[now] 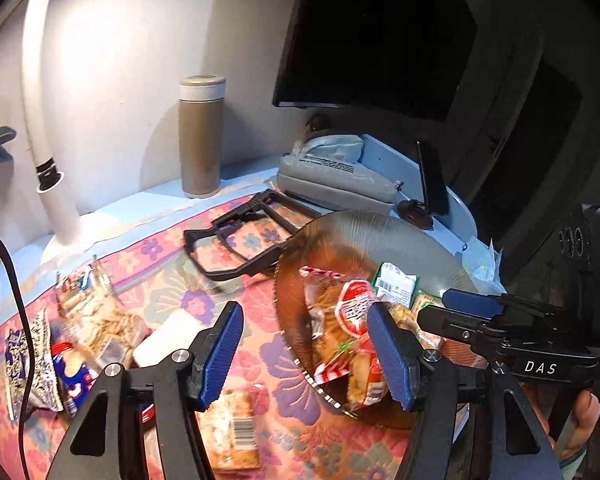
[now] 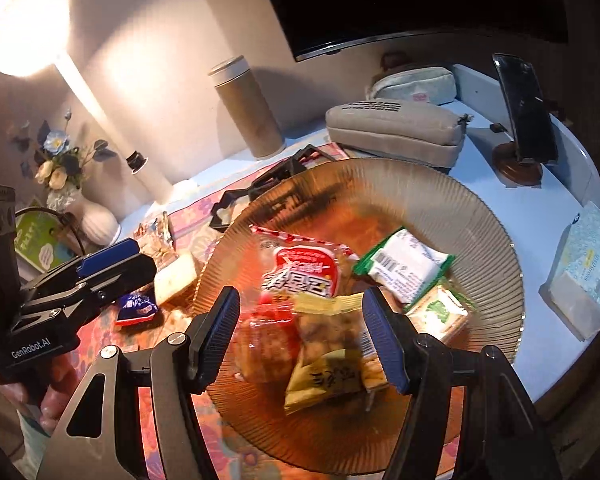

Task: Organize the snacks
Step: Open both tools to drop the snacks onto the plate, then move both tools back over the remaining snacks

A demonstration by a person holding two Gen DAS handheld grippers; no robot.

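Both tools stand with their blue-padded fingers spread and nothing between them. Left tool [image 1: 306, 350] hangs over the flowered cloth [image 1: 288, 392] on the desk [image 1: 456, 220], its right finger [image 1: 390, 356] in front of the near-left edge of the amber ribbed plate [image 1: 364, 232]. Right tool [image 2: 300, 336] hangs above that same plate [image 2: 496, 264], over the pile of snacks on it. On the plate lie a red-and-white snack bag [image 2: 300, 272], a green-and-white packet [image 2: 404, 260], a yellow packet [image 2: 324, 380] and a pale green packet [image 2: 440, 312]. Other snacks lie loose on the cloth left of the plate: a clear bag of pale sticks [image 1: 100, 320], a blue-and-white patterned bag [image 1: 28, 364], a white block-shaped packet [image 1: 168, 336] and a barcoded bar [image 1: 232, 428] under the left tool. Behind the plate lies a black frame [image 1: 244, 236], with a tan flask [image 1: 202, 136] standing near the wall, grey pouches [image 1: 332, 180] and a phone on a stand [image 2: 524, 116]. A tissue pack [image 2: 580, 276] sits at the desk's right edge, a vase of flowers [image 2: 96, 220] at the left.
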